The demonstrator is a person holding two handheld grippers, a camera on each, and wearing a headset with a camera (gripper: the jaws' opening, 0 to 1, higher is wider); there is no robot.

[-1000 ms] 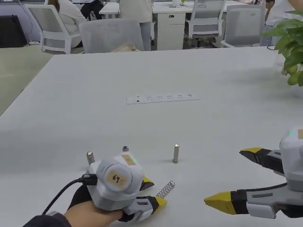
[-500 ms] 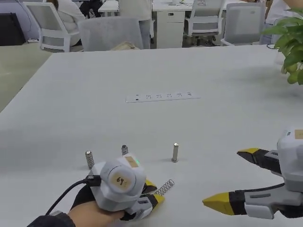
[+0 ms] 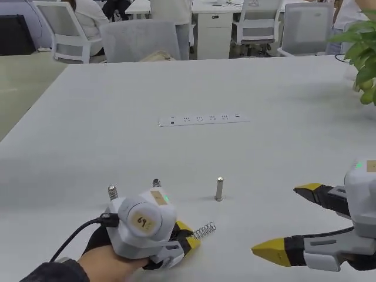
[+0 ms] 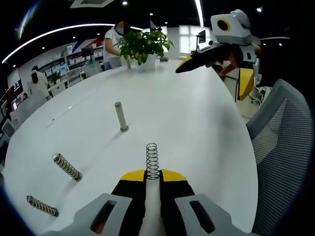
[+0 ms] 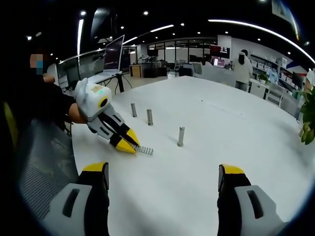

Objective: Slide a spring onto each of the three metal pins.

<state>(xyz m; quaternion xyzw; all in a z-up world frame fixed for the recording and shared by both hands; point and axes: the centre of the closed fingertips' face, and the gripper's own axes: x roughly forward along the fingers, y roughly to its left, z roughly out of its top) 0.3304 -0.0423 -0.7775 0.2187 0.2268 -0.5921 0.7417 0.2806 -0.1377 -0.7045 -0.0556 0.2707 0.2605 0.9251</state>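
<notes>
White and almost bare, the table (image 3: 264, 88) runs back to office chairs (image 3: 138, 41) beyond its far edge. A power strip (image 3: 203, 120) lies across its middle, and a plant (image 3: 364, 53) overhangs the far right corner.

Three pins stand in a loose row toward the near edge, left of centre. The two sprung pins (image 3: 112, 192) already carry their coils. The bare pin (image 3: 219, 189), rightmost of the row, stands upright with nothing on it.

The left gripper (image 3: 189, 234) sits low by the near edge, jaws clamped on one end of the last spring (image 3: 204, 230). Most of the coil projects free ahead of the tips. This end grip appears chosen to leave the open bore clear to pass over the pin's top. The spring aims roughly at the bare pin, near it but apart, and lies closer to level than upright. It would need lifting and tipping before it could descend.

The right gripper (image 3: 275, 219) hangs toward the near right corner, jaws wide apart, holding nothing, well clear of the pins. It seems parked out of the way.

Risk noted: a coil held at one end may flex off line on meeting the pin.
</notes>
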